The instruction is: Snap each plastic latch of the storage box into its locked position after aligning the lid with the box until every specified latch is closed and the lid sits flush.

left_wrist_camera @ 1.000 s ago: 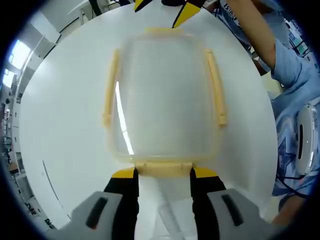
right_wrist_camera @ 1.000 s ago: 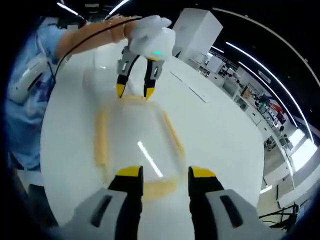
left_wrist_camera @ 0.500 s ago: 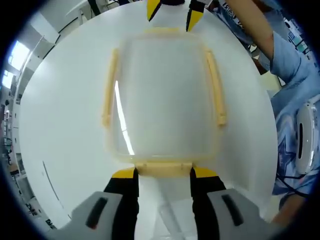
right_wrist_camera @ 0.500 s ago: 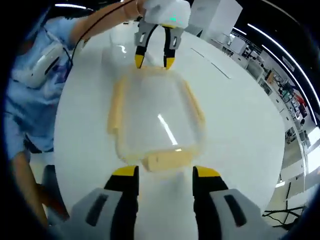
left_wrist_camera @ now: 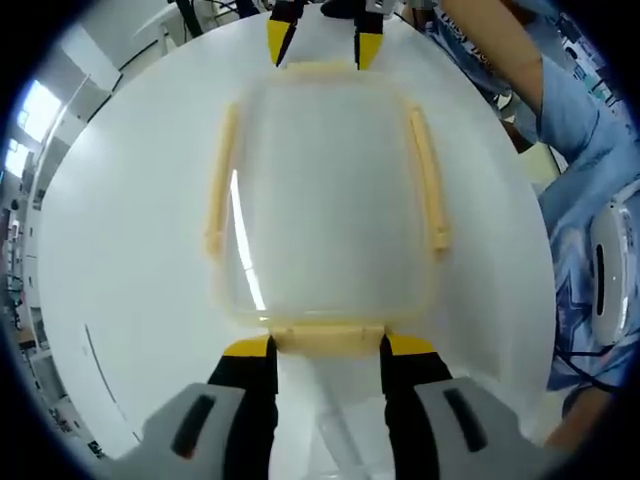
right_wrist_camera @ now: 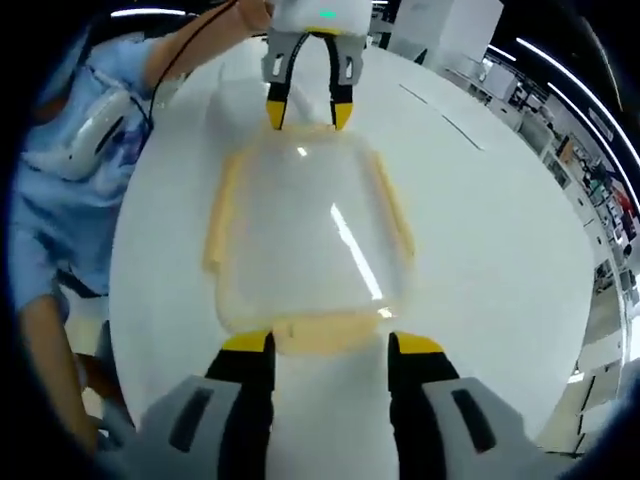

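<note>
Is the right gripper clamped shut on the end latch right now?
No, the right gripper stands open, one jaw on either side of the yellow end latch of the storage box.

We see the right gripper (left_wrist_camera: 321, 38) has come in over the far end of the storage box (left_wrist_camera: 325, 190) in the left gripper view; its jaws now sit squarely at the far end latch (left_wrist_camera: 322, 68), where earlier they were off to one side. In the right gripper view the near end latch (right_wrist_camera: 328, 333) now lies just ahead of its jaws, centred, no longer skewed.
</note>
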Tool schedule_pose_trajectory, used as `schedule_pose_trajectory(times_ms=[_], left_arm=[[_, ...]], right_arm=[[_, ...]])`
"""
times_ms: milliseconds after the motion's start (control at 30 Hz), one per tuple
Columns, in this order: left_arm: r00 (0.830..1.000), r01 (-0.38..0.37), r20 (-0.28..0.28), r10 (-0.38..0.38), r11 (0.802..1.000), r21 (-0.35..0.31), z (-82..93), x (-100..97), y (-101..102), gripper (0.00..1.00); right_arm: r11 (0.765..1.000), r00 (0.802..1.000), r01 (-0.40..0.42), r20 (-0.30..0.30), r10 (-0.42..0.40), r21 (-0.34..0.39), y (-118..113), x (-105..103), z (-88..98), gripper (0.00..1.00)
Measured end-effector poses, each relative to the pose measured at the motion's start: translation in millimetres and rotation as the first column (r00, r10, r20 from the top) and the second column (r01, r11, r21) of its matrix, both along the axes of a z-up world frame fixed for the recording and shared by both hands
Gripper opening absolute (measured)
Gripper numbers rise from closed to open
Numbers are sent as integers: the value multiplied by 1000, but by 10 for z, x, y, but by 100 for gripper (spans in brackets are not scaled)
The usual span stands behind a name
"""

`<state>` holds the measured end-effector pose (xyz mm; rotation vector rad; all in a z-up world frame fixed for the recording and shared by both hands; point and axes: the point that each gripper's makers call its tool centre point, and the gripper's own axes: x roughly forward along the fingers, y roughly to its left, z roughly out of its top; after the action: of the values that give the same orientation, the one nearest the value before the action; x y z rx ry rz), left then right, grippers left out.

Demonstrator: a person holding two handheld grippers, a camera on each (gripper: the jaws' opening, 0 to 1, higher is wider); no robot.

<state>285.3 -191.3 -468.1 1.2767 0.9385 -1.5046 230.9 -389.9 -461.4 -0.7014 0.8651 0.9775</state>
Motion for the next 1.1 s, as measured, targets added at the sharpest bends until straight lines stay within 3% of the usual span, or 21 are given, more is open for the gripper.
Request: schedule_pose_trajectory(times_ms=[267,400,767,900,1100], left_arm=[[1000,3,-17,-4,999,-50,11,0,-13,40],[999,4,-34,-7,995,-100,13,3,-25,41],[999,-1,-40,-3,993,-115,-12,-23,-46,41],[999,-5,-39,1,994,-111,-12,-25,-36,41],[999,-18,-36,14,995,-100,-8,-22,-16,41]], right_arm=[[995,993,-85,-87,80,-57,27,22,-25,44],[991,977,-121,-185,110,-49,111,-47,-42,41],[991,979,-106,-183,88,-87,64,-70,-1,41],[980,973,-111,-219,74,-164,66,-77,-14,42],[967,967,-121,-246,63,-226,92,-70,-41,42]])
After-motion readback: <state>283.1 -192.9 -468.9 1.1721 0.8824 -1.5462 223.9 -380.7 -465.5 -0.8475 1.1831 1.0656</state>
